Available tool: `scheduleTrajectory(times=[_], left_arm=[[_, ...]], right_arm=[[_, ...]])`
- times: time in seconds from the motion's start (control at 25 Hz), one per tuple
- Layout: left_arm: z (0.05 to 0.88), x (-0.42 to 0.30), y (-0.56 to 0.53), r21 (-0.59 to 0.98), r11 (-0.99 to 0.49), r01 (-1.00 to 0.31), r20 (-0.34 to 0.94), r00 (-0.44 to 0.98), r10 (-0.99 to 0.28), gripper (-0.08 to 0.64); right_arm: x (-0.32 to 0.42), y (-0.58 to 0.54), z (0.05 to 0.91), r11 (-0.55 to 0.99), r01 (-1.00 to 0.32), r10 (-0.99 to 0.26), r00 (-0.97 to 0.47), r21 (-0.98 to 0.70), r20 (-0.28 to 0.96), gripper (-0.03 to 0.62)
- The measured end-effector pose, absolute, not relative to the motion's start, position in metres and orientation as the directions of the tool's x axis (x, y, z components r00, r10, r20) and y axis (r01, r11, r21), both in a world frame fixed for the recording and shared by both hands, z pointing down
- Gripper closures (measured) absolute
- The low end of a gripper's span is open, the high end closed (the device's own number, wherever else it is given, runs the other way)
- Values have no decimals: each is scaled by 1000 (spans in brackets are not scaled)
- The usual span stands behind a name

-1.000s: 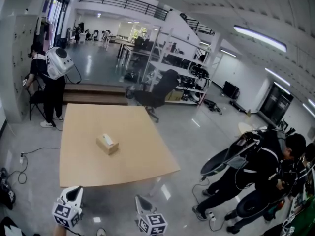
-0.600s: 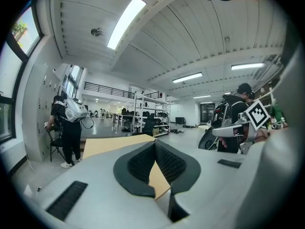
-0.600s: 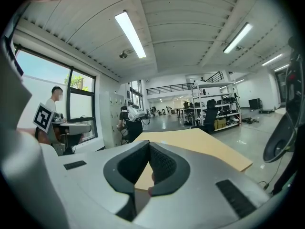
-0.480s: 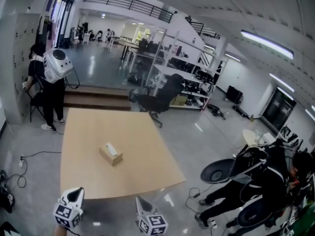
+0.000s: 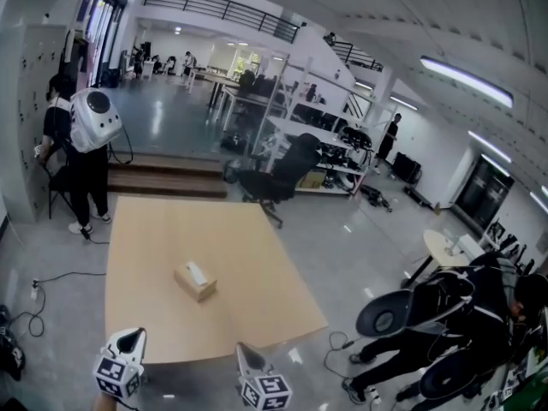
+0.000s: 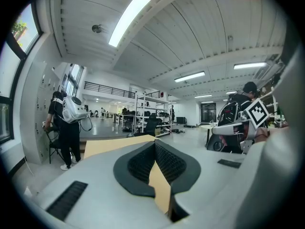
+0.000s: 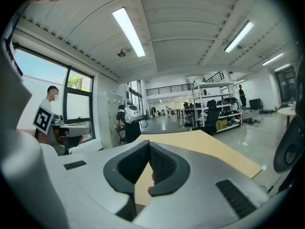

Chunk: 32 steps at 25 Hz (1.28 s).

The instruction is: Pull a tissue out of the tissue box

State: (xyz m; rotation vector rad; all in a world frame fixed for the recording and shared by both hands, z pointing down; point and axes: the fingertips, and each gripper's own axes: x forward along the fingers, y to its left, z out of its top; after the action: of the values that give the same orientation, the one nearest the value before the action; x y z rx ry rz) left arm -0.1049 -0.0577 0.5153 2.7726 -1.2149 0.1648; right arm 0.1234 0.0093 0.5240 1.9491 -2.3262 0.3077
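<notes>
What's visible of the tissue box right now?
The tissue box is a small tan, cardboard-looking rectangular box with a white tissue poking up from its top. It lies flat near the middle of the light wooden table, turned askew to the table's edges. Only the table touches it.

Pale wooden table [image 5: 154, 247] on a glossy grey floor, with a low wooden step [image 5: 163, 178] beyond its far edge and a black office chair [image 5: 287, 168] just past its far right corner. At far left, a person [image 5: 81, 174] wearing a white backpack [image 5: 94, 120], standing close to grey lockers [image 5: 34, 101], with a dark cable [image 5: 51, 279] trailing over the floor nearby. Metal shelving racks [image 5: 321, 122] further back under a railed mezzanine [image 5: 214, 7], a long ceiling light [image 5: 467, 81] overhead, and at lower right a bent-over person in black [image 5: 467, 315] with bulky gear.
</notes>
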Motion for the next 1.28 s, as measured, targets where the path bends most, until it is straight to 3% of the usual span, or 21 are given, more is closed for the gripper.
scheduleTrajectory(times=[1.28], left_arm=[[523, -92, -180, 59, -630, -774, 139, 632, -763, 552]], right_arm=[[142, -120, 530, 194, -977, -955, -208, -83, 210, 581]])
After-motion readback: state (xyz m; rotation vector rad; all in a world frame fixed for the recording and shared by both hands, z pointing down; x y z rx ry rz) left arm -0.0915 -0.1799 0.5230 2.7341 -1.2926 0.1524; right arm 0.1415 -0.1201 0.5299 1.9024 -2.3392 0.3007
